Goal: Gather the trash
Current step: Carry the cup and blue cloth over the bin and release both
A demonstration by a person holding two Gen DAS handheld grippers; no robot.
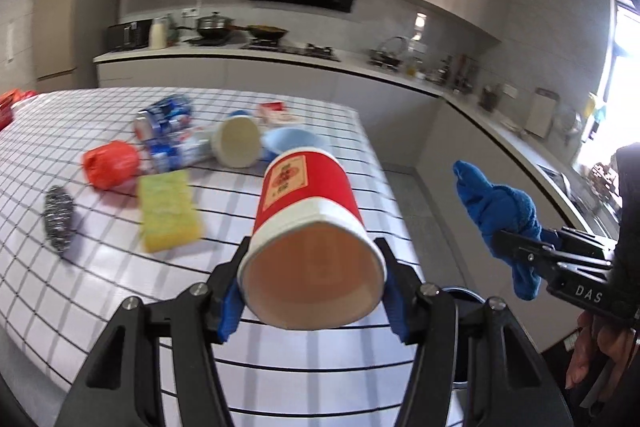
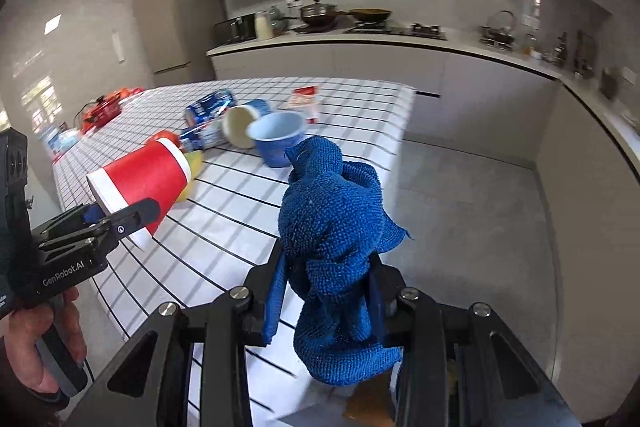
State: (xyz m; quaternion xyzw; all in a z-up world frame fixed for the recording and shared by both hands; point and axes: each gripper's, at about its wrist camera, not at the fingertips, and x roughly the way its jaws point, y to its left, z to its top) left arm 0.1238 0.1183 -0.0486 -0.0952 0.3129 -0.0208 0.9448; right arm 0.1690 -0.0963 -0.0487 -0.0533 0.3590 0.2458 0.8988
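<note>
Red paper cup point(image 1: 310, 227) clamped sideways in left claw point(image 1: 312, 291), blue rag point(image 2: 334, 227) pinched in right claw point(image 2: 330, 301), both above counter point(image 1: 100, 299) near edge. We keep grips firm, carry clear of edge; open floor right. Sponge point(image 1: 168, 211), cans point(image 1: 172, 135) remain beyond.

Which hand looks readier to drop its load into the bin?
Probably the left. The left gripper holds the red cup lifted off the table, and a dark bin rim shows just beneath it. The right gripper holds a blue cloth beside the table over bare floor.
</note>
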